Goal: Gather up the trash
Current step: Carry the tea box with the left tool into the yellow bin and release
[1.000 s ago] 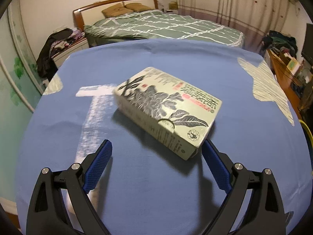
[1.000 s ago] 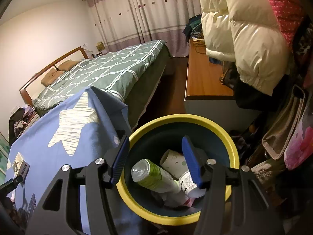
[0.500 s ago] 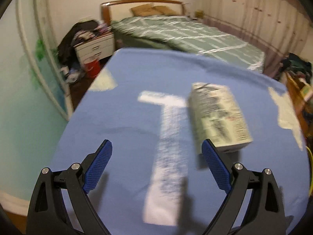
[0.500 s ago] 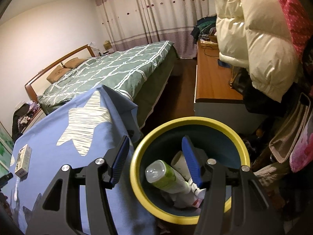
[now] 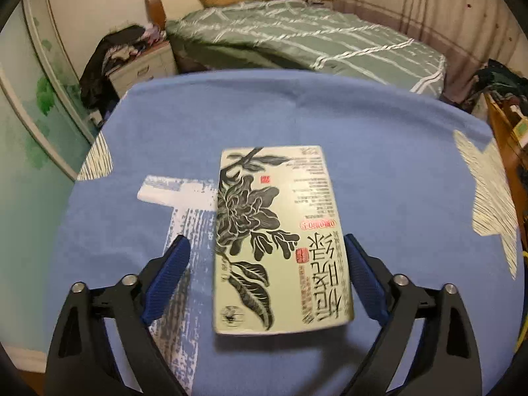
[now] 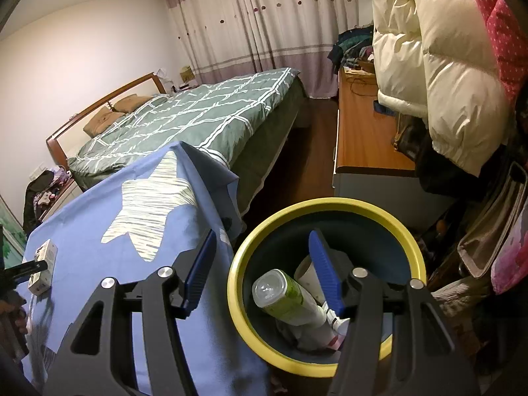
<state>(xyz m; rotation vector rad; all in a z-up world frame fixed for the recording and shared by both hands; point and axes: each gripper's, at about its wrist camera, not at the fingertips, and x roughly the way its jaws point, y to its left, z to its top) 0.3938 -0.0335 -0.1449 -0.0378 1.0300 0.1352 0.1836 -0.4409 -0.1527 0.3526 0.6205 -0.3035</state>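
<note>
A blue cloth [image 5: 379, 151] with pale printed stars and a white brushed stripe covers the work surface, draping off its far corner in the right wrist view. One pale green box [image 5: 280, 237] with a dark flower print lies flat on it, partly over the stripe. Beside the cloth's edge, a yellow-rimmed bin [image 6: 330, 208] stands on the dark wood floor [image 6: 313, 151].

The box [image 5: 280, 241] lying between the fingers [image 5: 166, 274] of the left gripper bears large black Chinese characters running along its right side, upside down and not legible. Beside them sit small red seals and blurred fine print.
</note>
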